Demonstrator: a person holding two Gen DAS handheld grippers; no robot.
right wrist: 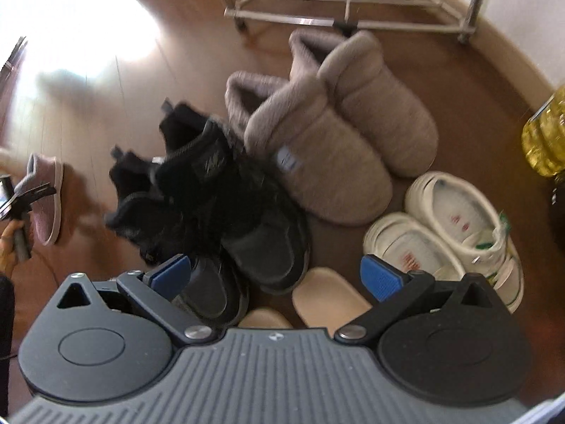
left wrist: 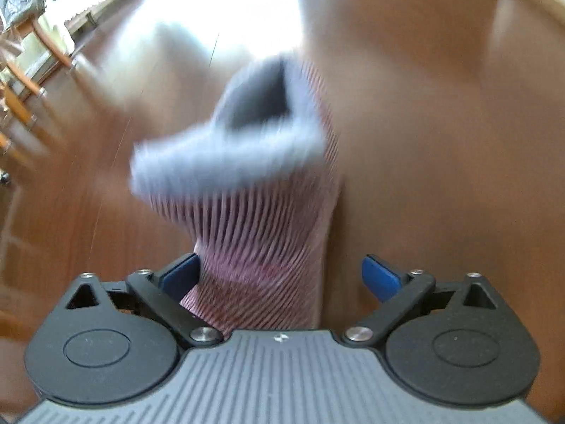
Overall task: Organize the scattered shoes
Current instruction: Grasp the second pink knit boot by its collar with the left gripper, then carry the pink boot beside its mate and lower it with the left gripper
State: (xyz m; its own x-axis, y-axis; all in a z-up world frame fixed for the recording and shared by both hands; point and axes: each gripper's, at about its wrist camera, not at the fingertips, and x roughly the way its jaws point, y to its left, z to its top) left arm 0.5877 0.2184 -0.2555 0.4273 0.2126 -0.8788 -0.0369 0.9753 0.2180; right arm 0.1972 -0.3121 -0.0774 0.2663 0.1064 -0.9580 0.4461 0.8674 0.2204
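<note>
A pink ribbed slipper (left wrist: 268,219) with a grey fleece cuff lies on the wood floor, blurred by motion, its toe between my left gripper's (left wrist: 280,277) open blue pads. The left pad touches it; the right pad stands apart. The same slipper (right wrist: 46,198) shows at the far left of the right wrist view, with the left gripper (right wrist: 21,201) over it. My right gripper (right wrist: 275,277) is open and empty above a row of shoes: a black pair (right wrist: 226,205), a taupe fleece pair (right wrist: 332,130), a white pair (right wrist: 455,233) and beige slipper toes (right wrist: 328,300).
A metal rack base (right wrist: 349,3) stands behind the shoes by the wall. A yellow-liquid bottle (right wrist: 547,134) is at the right edge. Wooden chair legs (left wrist: 31,81) stand at the far left. Sun glare covers the floor (left wrist: 226,3) beyond the slipper.
</note>
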